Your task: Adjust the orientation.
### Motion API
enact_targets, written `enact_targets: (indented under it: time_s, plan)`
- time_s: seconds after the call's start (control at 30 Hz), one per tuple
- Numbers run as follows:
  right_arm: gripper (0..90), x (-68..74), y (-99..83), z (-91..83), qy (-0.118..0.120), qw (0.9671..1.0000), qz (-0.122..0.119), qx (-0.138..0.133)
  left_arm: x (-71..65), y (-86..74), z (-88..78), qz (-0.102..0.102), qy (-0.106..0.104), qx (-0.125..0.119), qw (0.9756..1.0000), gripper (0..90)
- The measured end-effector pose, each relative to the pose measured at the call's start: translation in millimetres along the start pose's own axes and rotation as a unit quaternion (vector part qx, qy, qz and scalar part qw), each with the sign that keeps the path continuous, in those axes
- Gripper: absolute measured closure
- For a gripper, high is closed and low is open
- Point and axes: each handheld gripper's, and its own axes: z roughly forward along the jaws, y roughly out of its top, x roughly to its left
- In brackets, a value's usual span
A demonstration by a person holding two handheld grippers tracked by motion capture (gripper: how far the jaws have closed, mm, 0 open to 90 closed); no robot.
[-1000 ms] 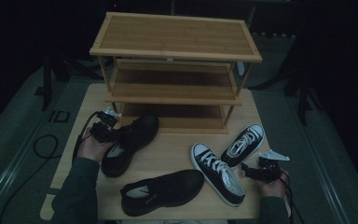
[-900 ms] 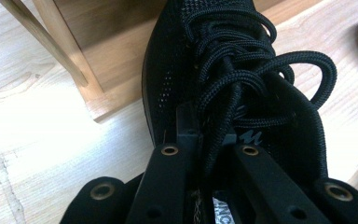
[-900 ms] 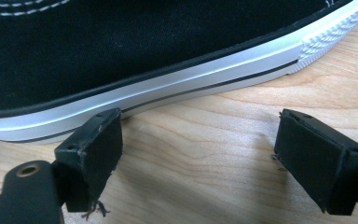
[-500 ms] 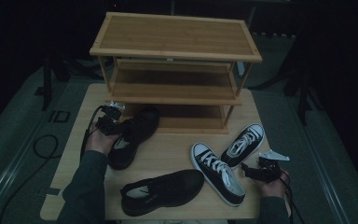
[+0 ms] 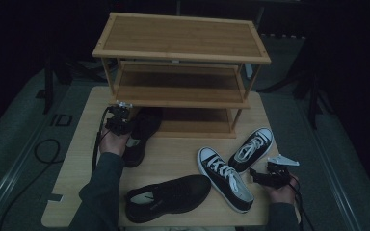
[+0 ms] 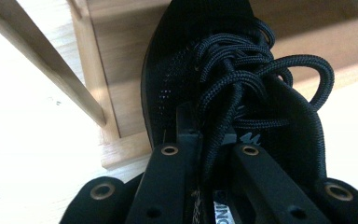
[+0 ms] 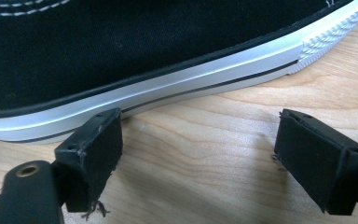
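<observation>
Currently your left gripper (image 5: 119,120), clamped on the black shoe (image 5: 142,134), feeds it toe-first toward twelve o'clock into the rack (image 5: 183,98) bottom shelf; next, seat it, while right gripper (image 5: 265,177) idles open.

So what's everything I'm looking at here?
Shoe rack: one, light wood, three shelves, at the back of the table.
Table: one, light wood, under everything.
Black lace-up shoes: two; one with its toe at the rack's bottom shelf, one lying near the front edge.
Black-and-white sneakers: two; one front right, one just behind it.
Left gripper: black, shut on the shoe at the rack.
Right gripper: black, open, beside the front sneaker's sole.
Person's hands: two, one on each gripper.
</observation>
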Motion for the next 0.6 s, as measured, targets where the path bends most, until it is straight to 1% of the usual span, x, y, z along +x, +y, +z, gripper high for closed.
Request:
enact_targets:
  time_s: [0.07,0.1,0.17,0.3,0.33,0.37,0.43,0.47,0.5,0.57,0.6]
  plan:
    - [15.2,0.0,0.0,0.0,0.0,1.0,0.0,0.0,-0.7,-0.8,0.8,-0.009,0.006,-0.006,0.9999,87.2]
    - [15.2,0.0,0.0,0.0,0.0,1.0,0.0,0.0,-1.8,-1.7,2.1,-0.018,0.012,-0.011,0.9997,87.2]
    - [15.2,0.0,0.0,0.0,0.0,1.0,0.0,0.0,-2.3,-2.1,3.1,-0.021,0.013,-0.012,0.9996,87.2]
    - [15.2,-0.1,0.0,0.0,0.0,1.0,0.0,0.0,-3.4,-4.6,9.8,-0.022,0.016,-0.008,0.9996,87.0]
    - [15.2,-0.1,0.0,0.0,0.0,1.0,0.0,0.0,-3.2,-5.7,10.8,-0.024,0.018,-0.011,0.9995,87.0]
    - [15.2,-0.1,0.0,0.1,0.0,1.0,0.0,0.0,-2.3,-6.4,11.7,-0.027,0.017,-0.011,0.9994,86.9]
    - [15.2,0.0,0.0,0.1,0.0,1.0,0.0,0.0,-1.3,-8.0,13.7,-0.029,0.021,-0.012,0.9993,86.7]
    - [15.2,-0.1,0.0,0.0,0.0,1.0,0.0,0.0,-0.7,-8.4,13.7,-0.032,0.019,-0.014,0.9992,86.5]
    - [15.2,0.0,0.0,0.0,0.0,1.0,0.0,0.0,-1.0,-8.4,14.0,-0.031,0.019,-0.014,0.9992,86.3]
    - [15.2,-0.1,0.0,0.1,0.0,1.0,0.0,0.0,-1.4,-8.2,14.5,-0.026,0.017,-0.013,0.9994,84.1]
    - [15.2,-0.1,0.0,0.1,0.0,1.0,0.0,0.0,-1.4,-8.2,14.5,-0.026,0.017,-0.013,0.9994,80.8]
